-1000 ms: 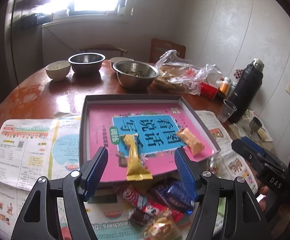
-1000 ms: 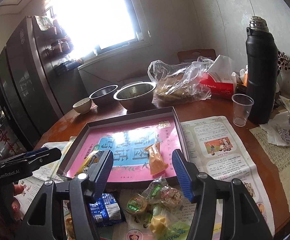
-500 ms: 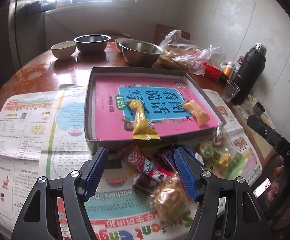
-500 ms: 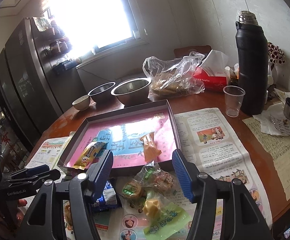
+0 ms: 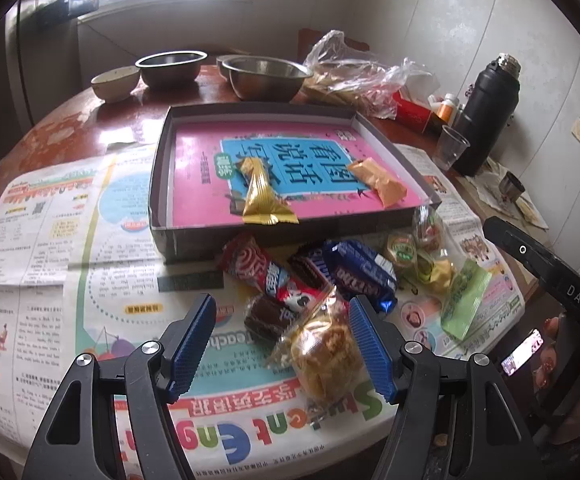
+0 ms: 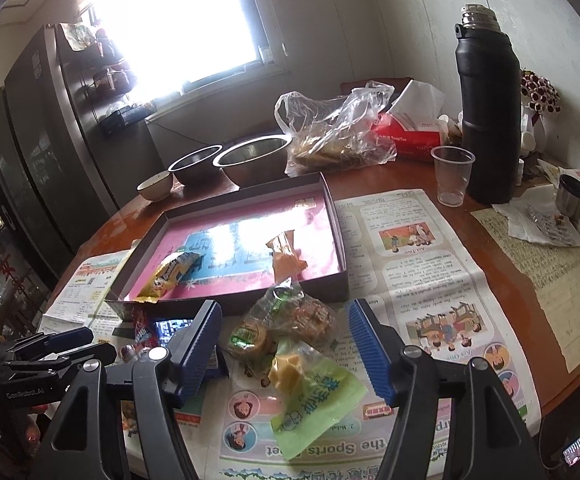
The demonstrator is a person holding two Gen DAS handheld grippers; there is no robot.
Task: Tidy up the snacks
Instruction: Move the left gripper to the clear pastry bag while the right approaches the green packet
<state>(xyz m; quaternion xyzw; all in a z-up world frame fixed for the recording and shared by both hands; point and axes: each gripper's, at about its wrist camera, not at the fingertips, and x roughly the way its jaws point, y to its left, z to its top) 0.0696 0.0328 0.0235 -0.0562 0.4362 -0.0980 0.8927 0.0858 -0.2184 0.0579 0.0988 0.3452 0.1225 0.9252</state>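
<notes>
A shallow grey tray (image 5: 157, 184) lined with a pink book holds a gold-wrapped snack (image 5: 261, 196) and an orange-wrapped one (image 5: 378, 178). In front of it, on newspaper, lies a pile: a red wrapper (image 5: 257, 268), a blue wrapper (image 5: 362, 272), a brown cake (image 5: 265, 316) and a clear-wrapped pastry (image 5: 326, 356). My left gripper (image 5: 281, 344) hangs open over the brown cake and pastry. My right gripper (image 6: 285, 344) is over a round green snack (image 6: 249, 336) and a green packet (image 6: 314, 396). Its jaws are opening and the pads touch nothing.
Behind the tray (image 6: 330, 286) stand two metal bowls (image 6: 253, 156), a small ceramic bowl (image 6: 155, 186) and a plastic bag of food (image 6: 338, 132). To the right are a plastic cup (image 6: 452, 176), a black thermos (image 6: 486, 112) and papers. The table edge is near.
The left gripper drew back from over the tray and sank toward the snack pile. The right gripper also pulled back toward the pile, and its jaws widened a little.
</notes>
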